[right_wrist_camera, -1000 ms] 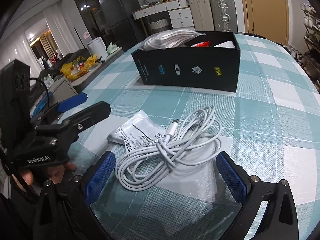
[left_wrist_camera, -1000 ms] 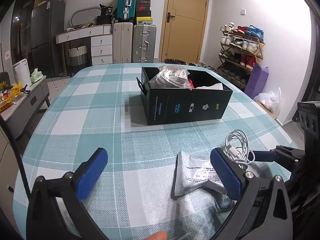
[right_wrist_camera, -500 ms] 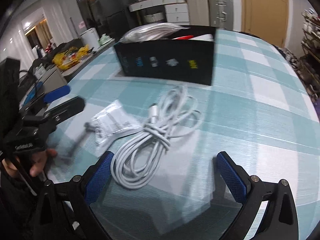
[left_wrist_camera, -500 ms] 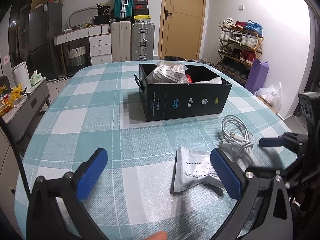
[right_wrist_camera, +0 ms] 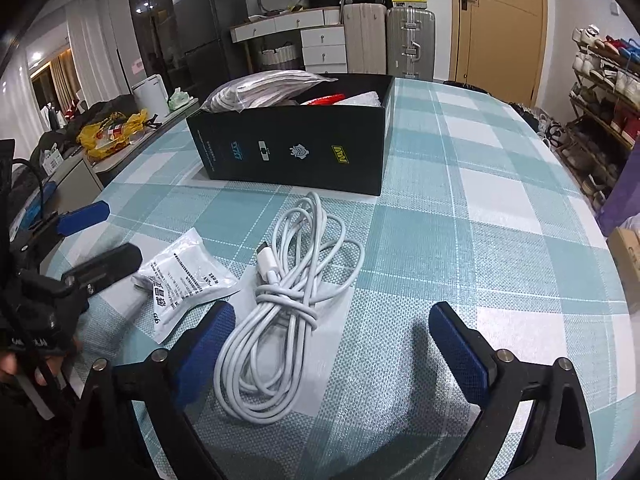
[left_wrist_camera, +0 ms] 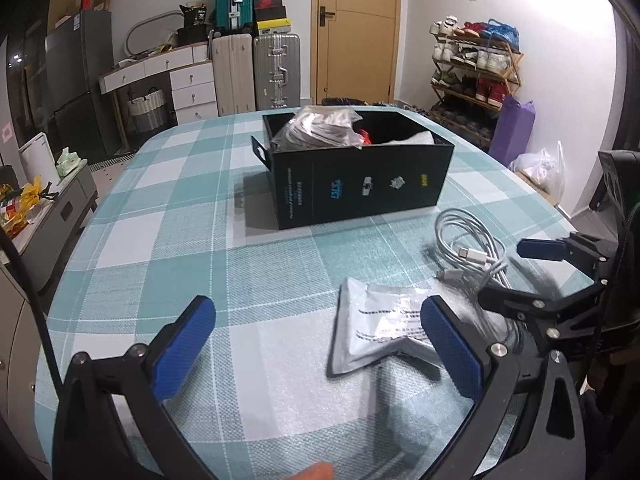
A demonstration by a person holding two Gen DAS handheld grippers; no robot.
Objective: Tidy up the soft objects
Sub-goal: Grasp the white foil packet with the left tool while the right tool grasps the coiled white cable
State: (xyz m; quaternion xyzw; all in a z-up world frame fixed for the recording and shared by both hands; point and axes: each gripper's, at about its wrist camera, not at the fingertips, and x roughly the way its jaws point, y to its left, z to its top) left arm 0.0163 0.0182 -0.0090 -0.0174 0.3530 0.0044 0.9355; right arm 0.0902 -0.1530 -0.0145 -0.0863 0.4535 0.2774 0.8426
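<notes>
My jaws on the right gripper (right_wrist_camera: 330,344) are closing, angled steeply down, with the coiled white cable (right_wrist_camera: 294,308) between them (pads not yet touching it). My left gripper (left_wrist_camera: 316,344) tilts down too, jaws spread wide and holding nothing, beside the white packet (left_wrist_camera: 376,330) on the checked surface (left_wrist_camera: 160,264). The black box (left_wrist_camera: 360,184) sits beyond.

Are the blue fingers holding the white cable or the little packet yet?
No, nothing is held. The right gripper is closing around the cable; the left gripper is open.
</notes>
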